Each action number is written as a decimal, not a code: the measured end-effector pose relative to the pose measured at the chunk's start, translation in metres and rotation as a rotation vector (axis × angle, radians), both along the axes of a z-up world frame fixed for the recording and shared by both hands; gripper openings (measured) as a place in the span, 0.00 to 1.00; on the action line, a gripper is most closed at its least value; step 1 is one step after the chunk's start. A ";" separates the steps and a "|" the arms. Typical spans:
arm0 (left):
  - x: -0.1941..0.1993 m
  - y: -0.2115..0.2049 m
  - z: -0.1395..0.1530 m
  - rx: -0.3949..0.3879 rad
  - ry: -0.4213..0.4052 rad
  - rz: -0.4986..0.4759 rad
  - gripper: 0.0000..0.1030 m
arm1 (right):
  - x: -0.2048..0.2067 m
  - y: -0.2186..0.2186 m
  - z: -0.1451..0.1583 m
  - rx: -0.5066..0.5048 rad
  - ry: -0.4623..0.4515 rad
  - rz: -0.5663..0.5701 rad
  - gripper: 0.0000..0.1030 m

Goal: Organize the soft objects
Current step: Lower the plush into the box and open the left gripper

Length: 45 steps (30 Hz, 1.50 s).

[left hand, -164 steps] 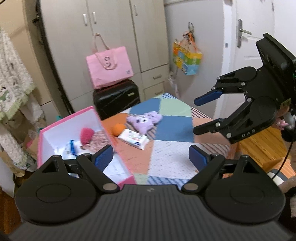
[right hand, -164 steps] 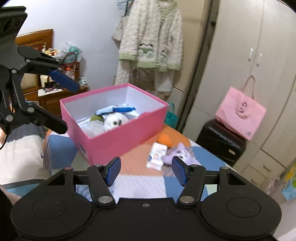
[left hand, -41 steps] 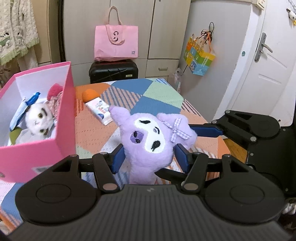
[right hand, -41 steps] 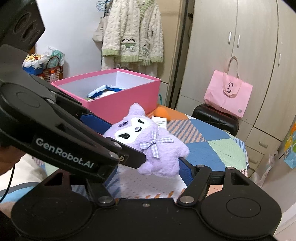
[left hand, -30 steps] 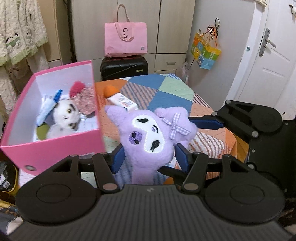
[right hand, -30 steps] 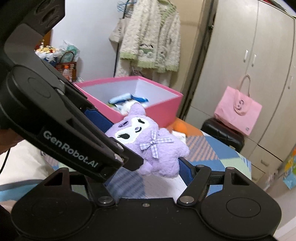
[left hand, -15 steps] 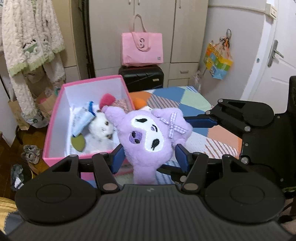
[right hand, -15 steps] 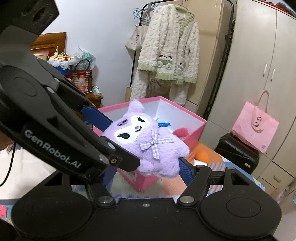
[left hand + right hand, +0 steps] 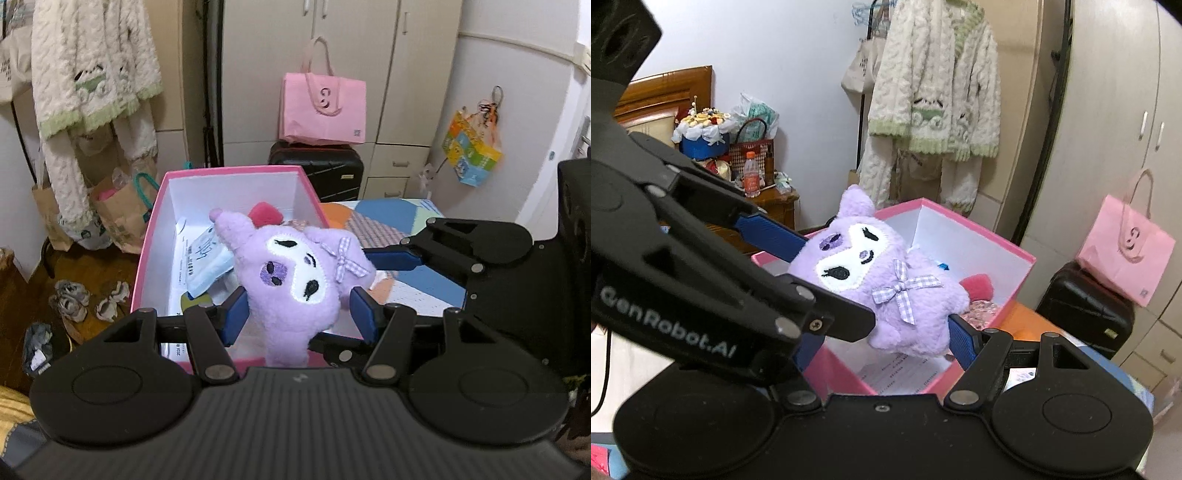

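Both tools pinch the purple plush [image 9: 295, 280]: the left gripper [image 9: 297, 314] squeezes its lower body between blue pads, and the right gripper [image 9: 886, 341] clamps its flanks from the other side. A second ago the plush hung over the patchwork table with the pink box [image 9: 147, 236] off to its left; now it is held above the box's open top, so the carry is nearly done and, in my judgement, only lowering and letting go remain. The plush is fluffy lilac with a white face patch, stitched dark eyes, one pointed ear raised and a checked bow [image 9: 903, 290]. Beyond it, inside the box, lie a tissue packet [image 9: 203, 262] and a red pompom [image 9: 264, 213].
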<state>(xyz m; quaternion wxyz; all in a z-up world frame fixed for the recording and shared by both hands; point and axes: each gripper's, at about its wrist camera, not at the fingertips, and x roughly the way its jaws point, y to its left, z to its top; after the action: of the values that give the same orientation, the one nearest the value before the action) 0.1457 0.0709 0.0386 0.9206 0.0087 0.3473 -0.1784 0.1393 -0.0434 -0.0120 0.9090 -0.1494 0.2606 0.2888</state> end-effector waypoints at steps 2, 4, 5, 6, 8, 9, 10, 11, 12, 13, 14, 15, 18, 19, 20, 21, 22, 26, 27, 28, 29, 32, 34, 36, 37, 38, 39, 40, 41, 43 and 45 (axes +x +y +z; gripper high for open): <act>0.012 0.006 -0.005 -0.014 0.016 0.010 0.56 | 0.012 0.004 -0.004 0.003 0.025 0.004 0.74; 0.026 0.013 -0.010 -0.033 0.033 0.018 0.56 | 0.023 0.008 -0.008 -0.001 0.039 0.009 0.74; 0.031 0.017 -0.013 -0.043 0.041 0.021 0.56 | 0.030 0.010 -0.010 -0.004 0.048 0.012 0.73; 0.037 0.019 -0.016 -0.052 0.053 0.025 0.56 | 0.035 0.012 -0.011 -0.007 0.057 0.014 0.74; 0.048 0.023 -0.022 -0.062 0.072 0.034 0.56 | 0.048 0.016 -0.016 -0.013 0.081 0.020 0.74; 0.053 0.024 -0.025 -0.065 0.082 0.044 0.56 | 0.053 0.017 -0.018 -0.014 0.093 0.022 0.74; 0.057 0.025 -0.028 -0.063 0.090 0.055 0.56 | 0.058 0.018 -0.020 -0.015 0.101 0.022 0.74; 0.060 0.025 -0.030 -0.053 0.093 0.060 0.56 | 0.063 0.021 -0.022 -0.019 0.110 0.025 0.73; 0.063 0.025 -0.033 -0.044 0.092 0.065 0.56 | 0.067 0.024 -0.026 -0.027 0.115 0.030 0.74; 0.066 0.026 -0.035 -0.040 0.097 0.071 0.56 | 0.071 0.027 -0.028 -0.033 0.117 0.032 0.73; 0.068 0.027 -0.036 -0.036 0.105 0.077 0.56 | 0.076 0.030 -0.030 -0.037 0.124 0.034 0.73; 0.070 0.029 -0.038 -0.029 0.110 0.083 0.56 | 0.080 0.031 -0.032 -0.036 0.135 0.039 0.73; 0.073 0.030 -0.042 -0.009 0.105 0.096 0.57 | 0.090 0.035 -0.038 -0.024 0.176 0.059 0.73; 0.074 0.031 -0.043 -0.006 0.106 0.098 0.58 | 0.092 0.036 -0.040 -0.025 0.186 0.068 0.73; 0.075 0.031 -0.045 -0.003 0.109 0.100 0.58 | 0.094 0.036 -0.042 -0.029 0.190 0.075 0.73; 0.077 0.032 -0.047 -0.005 0.113 0.103 0.58 | 0.096 0.037 -0.043 -0.036 0.192 0.082 0.73; 0.079 0.032 -0.048 -0.006 0.120 0.105 0.58 | 0.097 0.037 -0.044 -0.036 0.194 0.083 0.73; 0.079 0.033 -0.050 -0.008 0.121 0.106 0.59 | 0.101 0.035 -0.046 -0.036 0.207 0.077 0.72; 0.077 0.033 -0.049 -0.006 0.113 0.107 0.59 | 0.100 0.034 -0.045 -0.038 0.203 0.075 0.72; 0.075 0.032 -0.048 -0.005 0.104 0.110 0.60 | 0.098 0.034 -0.044 -0.042 0.199 0.072 0.72; 0.073 0.033 -0.046 -0.007 0.097 0.113 0.60 | 0.096 0.033 -0.043 -0.044 0.195 0.073 0.72; 0.068 0.035 -0.039 -0.027 0.078 0.112 0.64 | 0.090 0.031 -0.039 -0.048 0.190 0.089 0.74; 0.062 0.038 -0.033 -0.043 0.068 0.107 0.64 | 0.086 0.031 -0.037 -0.051 0.179 0.089 0.74; 0.054 0.038 -0.026 -0.046 0.046 0.107 0.65 | 0.079 0.030 -0.035 -0.056 0.169 0.094 0.74; 0.050 0.038 -0.023 -0.044 0.032 0.106 0.66 | 0.076 0.030 -0.033 -0.056 0.164 0.094 0.74; 0.046 0.038 -0.019 -0.043 0.022 0.105 0.67 | 0.073 0.029 -0.031 -0.056 0.157 0.096 0.74; 0.041 0.039 -0.015 -0.047 0.014 0.100 0.68 | 0.069 0.027 -0.029 -0.056 0.150 0.097 0.74; 0.038 0.039 -0.013 -0.053 0.012 0.096 0.68 | 0.066 0.026 -0.027 -0.055 0.143 0.098 0.74; 0.035 0.039 -0.010 -0.059 0.011 0.089 0.68 | 0.062 0.024 -0.024 -0.056 0.135 0.097 0.74; 0.027 0.039 -0.004 -0.064 0.006 0.076 0.68 | 0.055 0.021 -0.019 -0.060 0.120 0.093 0.74; 0.017 0.039 0.002 -0.057 -0.008 0.070 0.68 | 0.048 0.018 -0.014 -0.063 0.105 0.090 0.75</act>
<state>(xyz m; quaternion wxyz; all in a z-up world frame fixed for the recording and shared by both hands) 0.1630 0.1096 0.0403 0.9275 -0.0289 0.3386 -0.1556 0.1877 -0.0255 -0.0259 0.8751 -0.1741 0.3096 0.3286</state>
